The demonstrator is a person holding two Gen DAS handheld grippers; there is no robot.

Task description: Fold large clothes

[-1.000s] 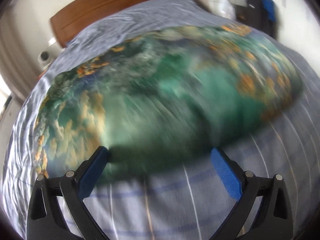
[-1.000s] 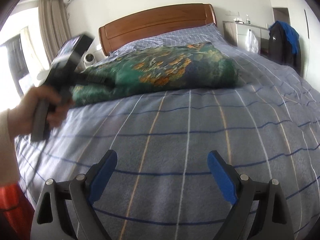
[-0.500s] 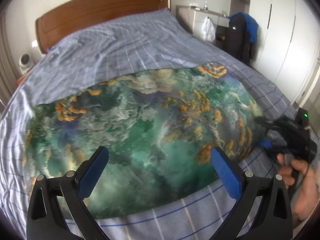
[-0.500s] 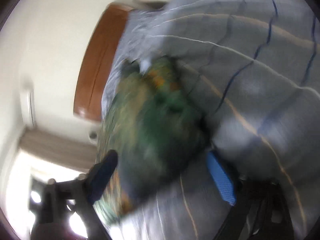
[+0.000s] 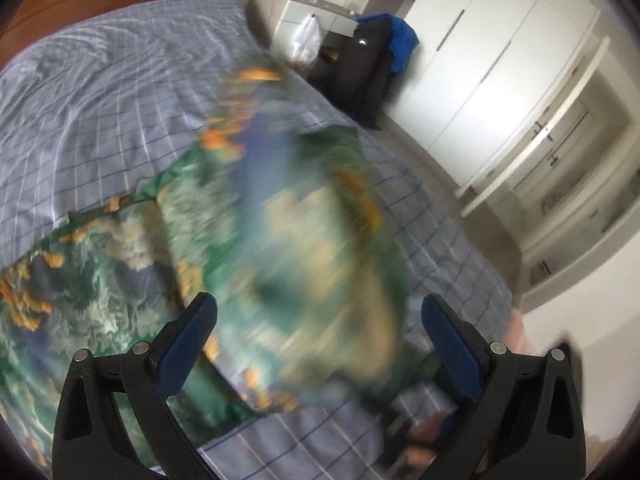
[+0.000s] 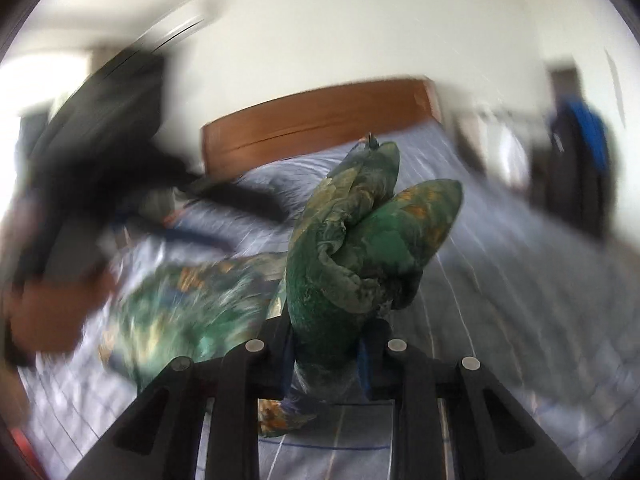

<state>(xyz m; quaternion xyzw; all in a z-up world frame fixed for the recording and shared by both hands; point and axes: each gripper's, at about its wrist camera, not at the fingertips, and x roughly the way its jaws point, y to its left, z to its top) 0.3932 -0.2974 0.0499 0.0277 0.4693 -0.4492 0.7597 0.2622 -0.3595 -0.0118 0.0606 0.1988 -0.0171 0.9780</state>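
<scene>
Our right tongs point(image 6: 326, 354) had just been closing, and in the right wrist view they pinched a bunched handful of the green printed garment point(image 6: 360, 248), its folds standing up between the blue pads. We judged that grip was taken at the garment's edge so that one side could be carried across the other. Our left tongs point(image 5: 320, 344) stood wide apart with nothing pressed between their pads; the cloth seen between them in the left wrist view was blurred and lay beyond them, not gripped.

Most of the garment point(image 5: 104, 280) lay spread on the bed point(image 5: 100, 92), on the blue checked sheet, while one portion was lifted above it and smeared by motion. We took that raised part for the portion our right tongs held, though the blur kept us from being sure. The wooden headboard point(image 6: 320, 116) stood behind the lifted bundle.

We reckoned the fold was only under way: the lifted part was not yet laid down. We thought the empty left tongs were kept free to steady or smooth the flat part. A bunched grip risked a crooked, wrinkled fold once the cloth came down.
</scene>
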